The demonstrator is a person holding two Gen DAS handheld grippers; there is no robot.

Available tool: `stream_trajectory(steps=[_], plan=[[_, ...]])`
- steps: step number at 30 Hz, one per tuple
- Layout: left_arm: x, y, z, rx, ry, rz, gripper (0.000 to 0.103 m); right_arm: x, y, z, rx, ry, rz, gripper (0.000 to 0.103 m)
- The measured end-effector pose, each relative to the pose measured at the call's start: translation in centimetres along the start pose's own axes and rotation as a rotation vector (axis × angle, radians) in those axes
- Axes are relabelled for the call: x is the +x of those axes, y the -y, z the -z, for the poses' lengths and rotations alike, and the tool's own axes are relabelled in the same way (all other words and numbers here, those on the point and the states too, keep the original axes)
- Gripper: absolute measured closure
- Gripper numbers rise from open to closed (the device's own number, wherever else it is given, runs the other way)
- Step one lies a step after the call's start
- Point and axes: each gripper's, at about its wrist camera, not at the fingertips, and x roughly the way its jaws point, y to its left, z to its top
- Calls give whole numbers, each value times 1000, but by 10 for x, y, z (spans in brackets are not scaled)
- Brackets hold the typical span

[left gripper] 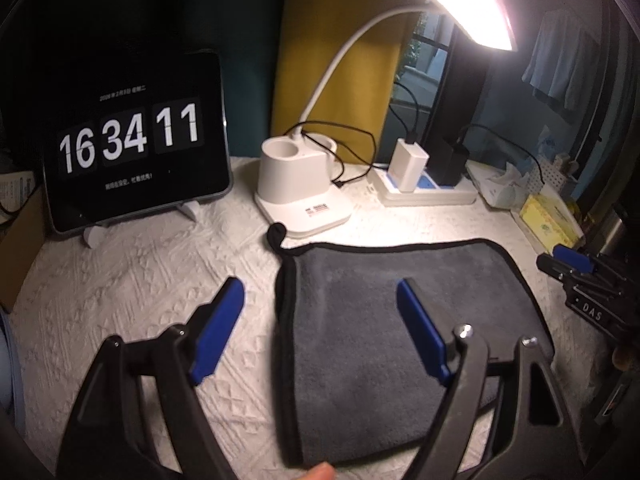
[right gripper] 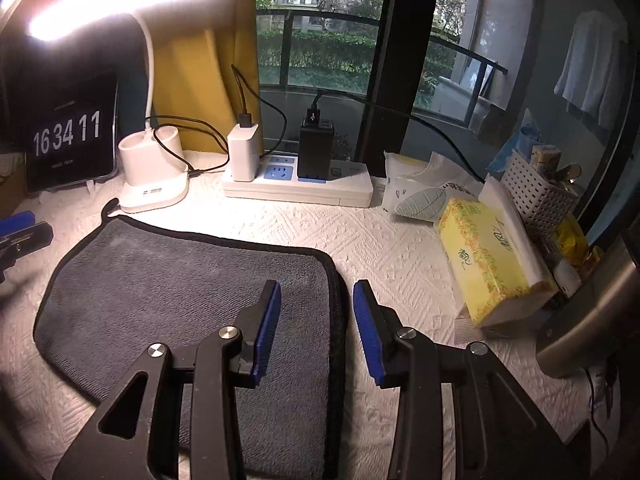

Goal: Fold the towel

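Observation:
A grey towel (left gripper: 384, 320) with black trim lies folded flat on the white quilted table cover; it also shows in the right wrist view (right gripper: 180, 292). Its hanging loop (left gripper: 277, 236) points toward the lamp base. My left gripper (left gripper: 320, 312) is open and empty, straddling the towel's left edge just above it. My right gripper (right gripper: 316, 312) is open and empty, straddling the towel's right edge. The right gripper's tip shows at the far right of the left wrist view (left gripper: 568, 260); the left gripper's tip shows at the left edge of the right wrist view (right gripper: 20, 228).
Behind the towel stand a white desk lamp base (left gripper: 296, 188), a tablet clock (left gripper: 136, 140) and a power strip with chargers (right gripper: 296, 184). A yellow tissue box (right gripper: 488, 264), tissue packs (right gripper: 420, 196) and a white basket (right gripper: 540, 192) are at the right.

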Motion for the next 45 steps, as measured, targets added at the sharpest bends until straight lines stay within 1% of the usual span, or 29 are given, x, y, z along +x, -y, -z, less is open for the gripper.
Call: stream_trajectory(steps=[13,24,34,45], plan=[[-47,4,21,9,40,3,23,-52,-6,14,21,48,6,63],[-91,11,36,35,120,-1,23,-90,-8,30,36,82,10,63],[-132,25,51,46,186,37,23,-126,-13,42,40,122,-2,63],[-172,37,71,56,238,72,23,-172,-25,60,17,192,0,63]])
